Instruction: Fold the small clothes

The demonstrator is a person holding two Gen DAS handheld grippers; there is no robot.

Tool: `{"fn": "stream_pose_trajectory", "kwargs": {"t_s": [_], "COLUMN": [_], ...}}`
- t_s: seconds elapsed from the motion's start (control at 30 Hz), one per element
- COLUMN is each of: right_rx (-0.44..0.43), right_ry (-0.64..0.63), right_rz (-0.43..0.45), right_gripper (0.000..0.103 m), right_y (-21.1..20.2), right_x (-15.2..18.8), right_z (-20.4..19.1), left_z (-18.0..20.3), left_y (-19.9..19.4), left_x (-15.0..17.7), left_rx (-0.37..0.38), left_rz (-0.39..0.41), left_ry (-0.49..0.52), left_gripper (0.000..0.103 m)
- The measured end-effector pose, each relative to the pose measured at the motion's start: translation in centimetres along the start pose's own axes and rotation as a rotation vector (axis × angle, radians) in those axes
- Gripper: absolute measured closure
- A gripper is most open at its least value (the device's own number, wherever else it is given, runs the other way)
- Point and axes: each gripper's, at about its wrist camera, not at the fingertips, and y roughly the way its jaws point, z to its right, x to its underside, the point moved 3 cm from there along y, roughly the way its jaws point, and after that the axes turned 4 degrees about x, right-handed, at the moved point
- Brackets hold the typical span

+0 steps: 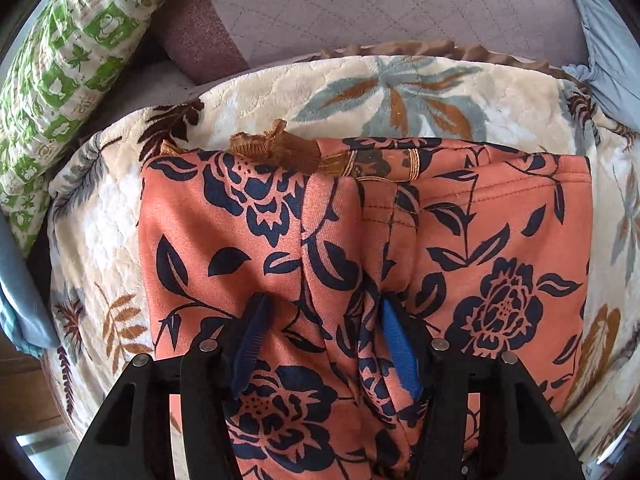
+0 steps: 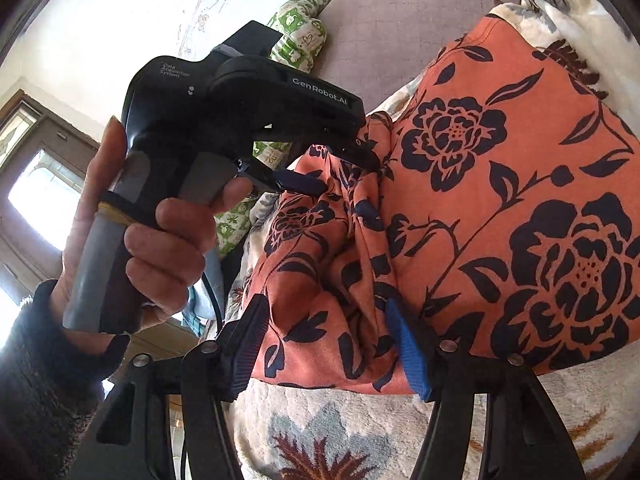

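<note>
An orange garment (image 1: 460, 240) with a dark blue flower print lies on a cream leaf-patterned blanket (image 1: 280, 92). It has a brown lace trim (image 1: 280, 148) at its far edge. My left gripper (image 1: 324, 340) is open, its blue pads on either side of a raised fold of the cloth. My right gripper (image 2: 328, 340) is open in the same way around the garment's (image 2: 500, 184) near edge. In the right wrist view the left gripper (image 2: 336, 172), held by a hand (image 2: 160, 232), has its fingers pushed into the cloth.
A green and white patterned pillow (image 1: 60, 80) lies at the far left. A mauve quilted cushion back (image 1: 380, 8) stands behind the blanket. Blue cloth (image 1: 600, 40) hangs at the right edge. A window and door (image 2: 36, 184) are to the left.
</note>
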Motion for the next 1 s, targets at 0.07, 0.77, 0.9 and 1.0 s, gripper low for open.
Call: {"fn": "stream_pose_trajectory", "kwargs": {"t_s": [0.07,0.77,0.9,1.0], "right_rx": [0.027,0.194,0.247,0.250], "right_ry": [-0.040,-0.029,0.029,0.071], "right_rz": [-0.011,0.090,-0.001,-0.016], "right_gripper": [0.040,0.088,0.086,0.075], "right_y": [0.8,-7.8,-7.4,-7.4], "right_x": [0.4,-2.4,-2.0,-2.1], "right_z": [-0.4,3.2,6.7,7.9], "left_z": [-0.4,8.1,8.6,8.9], "left_y": [0.1,-4.1,0.5,0.8], "left_x": [0.2,0.6,-0.2,-0.5], "left_rx": [0.039,0.292,0.258,0.243], "left_rz": [0.020,0.142,0.088,0.094], "left_ry": [-0.027,-0.047,-0.098,-0.096], "left_gripper": [0.062,0.087,0.084,0.081]}}
